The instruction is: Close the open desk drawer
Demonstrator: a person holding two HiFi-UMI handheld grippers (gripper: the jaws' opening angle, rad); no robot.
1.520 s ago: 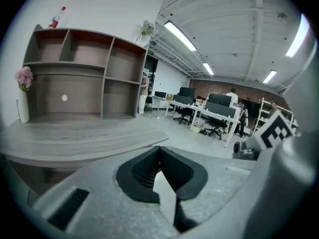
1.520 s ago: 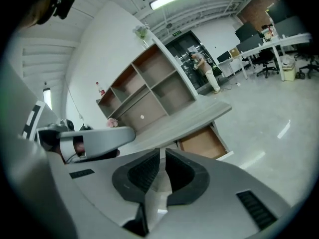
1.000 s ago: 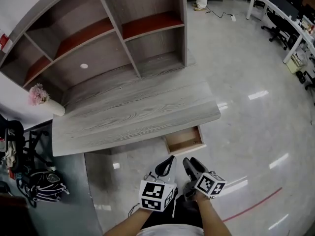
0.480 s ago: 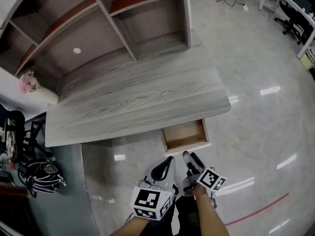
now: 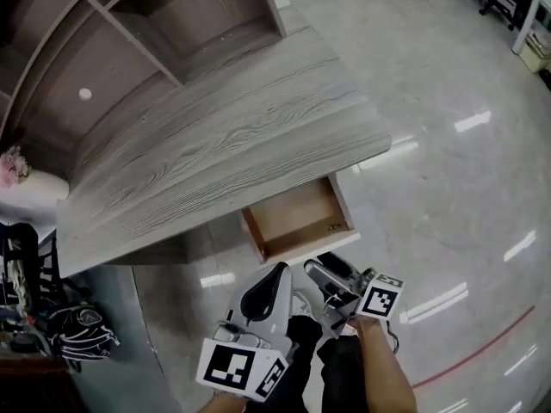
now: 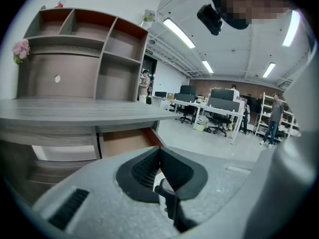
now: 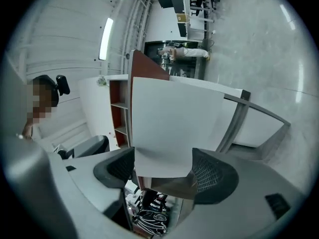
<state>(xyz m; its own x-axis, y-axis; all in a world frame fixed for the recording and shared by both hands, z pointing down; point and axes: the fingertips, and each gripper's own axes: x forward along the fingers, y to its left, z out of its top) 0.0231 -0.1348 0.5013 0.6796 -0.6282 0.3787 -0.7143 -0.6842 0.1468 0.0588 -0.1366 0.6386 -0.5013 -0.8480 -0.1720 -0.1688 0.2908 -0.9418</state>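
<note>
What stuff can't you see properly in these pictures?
Back of the open drawer: head view, the desk top covers it.
Speck by the drawer's right wall: head view, too small to name.
Any drawer handle: head view, the front panel faces away.
Drawer's lower part: left gripper view, the left gripper blocks it.
Pink flowers: head view, cut by the left edge.

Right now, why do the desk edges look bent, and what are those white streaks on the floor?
Head view: the wide lens bows the edges of the desk; the streaks on the glossy floor look like reflected lamps. Left gripper view and right gripper view: same fisheye bulge, black corners, bright ceiling light strips.
</note>
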